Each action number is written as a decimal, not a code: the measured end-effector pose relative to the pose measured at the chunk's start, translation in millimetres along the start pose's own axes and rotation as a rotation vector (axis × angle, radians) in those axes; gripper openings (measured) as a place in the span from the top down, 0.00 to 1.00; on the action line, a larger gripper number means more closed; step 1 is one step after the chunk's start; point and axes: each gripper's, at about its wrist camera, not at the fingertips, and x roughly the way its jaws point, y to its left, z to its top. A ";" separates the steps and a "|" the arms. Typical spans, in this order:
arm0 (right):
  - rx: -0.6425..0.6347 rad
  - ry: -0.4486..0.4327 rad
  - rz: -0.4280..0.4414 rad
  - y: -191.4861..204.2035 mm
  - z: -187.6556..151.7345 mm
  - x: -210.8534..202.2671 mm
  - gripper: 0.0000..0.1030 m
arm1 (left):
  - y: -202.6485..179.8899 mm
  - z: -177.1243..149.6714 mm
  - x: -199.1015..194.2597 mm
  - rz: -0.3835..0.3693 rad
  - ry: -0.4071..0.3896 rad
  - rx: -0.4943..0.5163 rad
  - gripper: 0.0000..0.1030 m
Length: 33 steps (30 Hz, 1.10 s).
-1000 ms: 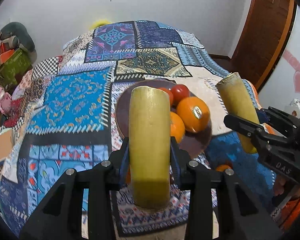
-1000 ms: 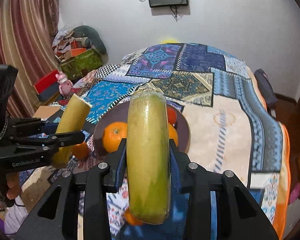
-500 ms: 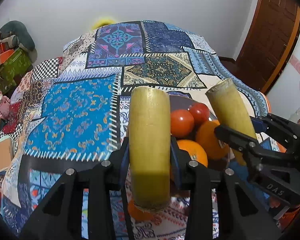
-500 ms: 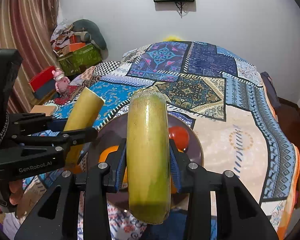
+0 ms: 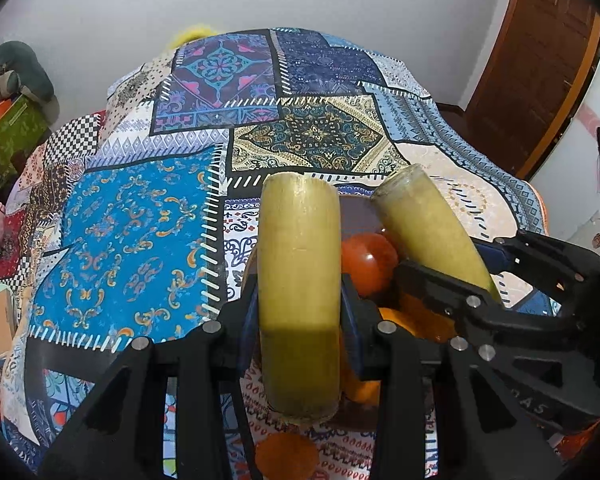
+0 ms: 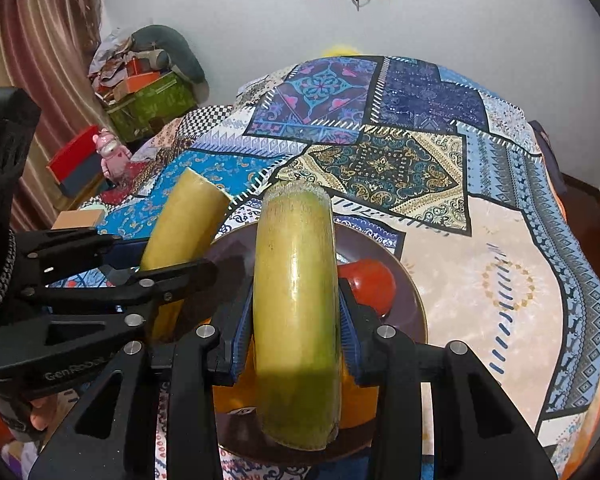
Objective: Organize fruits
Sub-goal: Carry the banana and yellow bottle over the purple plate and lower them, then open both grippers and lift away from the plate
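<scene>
A bed under a patchwork quilt of blue, cream and navy printed squares (image 5: 148,240) fills the white-walled room, with a brown wooden door (image 5: 540,60) at the far right and a heap of boxes and cushions (image 6: 148,76) in the far left corner. Near me on the quilt sits a round dark brown plate (image 6: 408,292) carrying a glossy red tomato (image 6: 370,286) and round oranges (image 5: 400,320); one more orange (image 5: 286,456) lies off the plate at the near edge.

My left gripper (image 5: 300,308) is clamped on a thick yellow-green cut banana piece (image 5: 300,272), blue pads pressed to its sides around mid-length. My right gripper (image 6: 296,320) pinches a second, greener banana piece (image 6: 296,300) the same way. Both pieces hang just above the plate, angled toward each other.

I judge these pieces light but soft: the peel looks smooth and could slip, and hard squeezing would bruise the flesh. The mid-length hold seems right, since the cut ends would mash. I would set them down gently on bare plate beside the tomato, which looks likely to roll if nudged.
</scene>
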 end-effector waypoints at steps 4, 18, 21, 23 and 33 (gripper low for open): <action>-0.005 0.002 0.005 1.5 1.6 1.0 0.66 | 2.0 1.6 9.7 0.001 0.017 -0.003 0.64; -0.043 -0.026 0.021 5.2 -1.7 -8.4 0.66 | 2.5 -1.2 29.1 -0.018 0.066 -0.024 0.64; -0.056 -0.024 0.026 6.4 -4.6 -9.4 0.67 | 0.6 -2.4 30.8 -0.014 0.069 -0.016 0.64; -0.058 -0.026 0.028 6.0 -5.9 -10.2 0.67 | -2.0 -2.4 26.9 -0.004 0.053 0.004 0.64; -0.052 -0.030 0.042 5.1 -11.5 -14.8 0.67 | -5.9 -5.2 13.7 0.009 0.026 0.011 0.64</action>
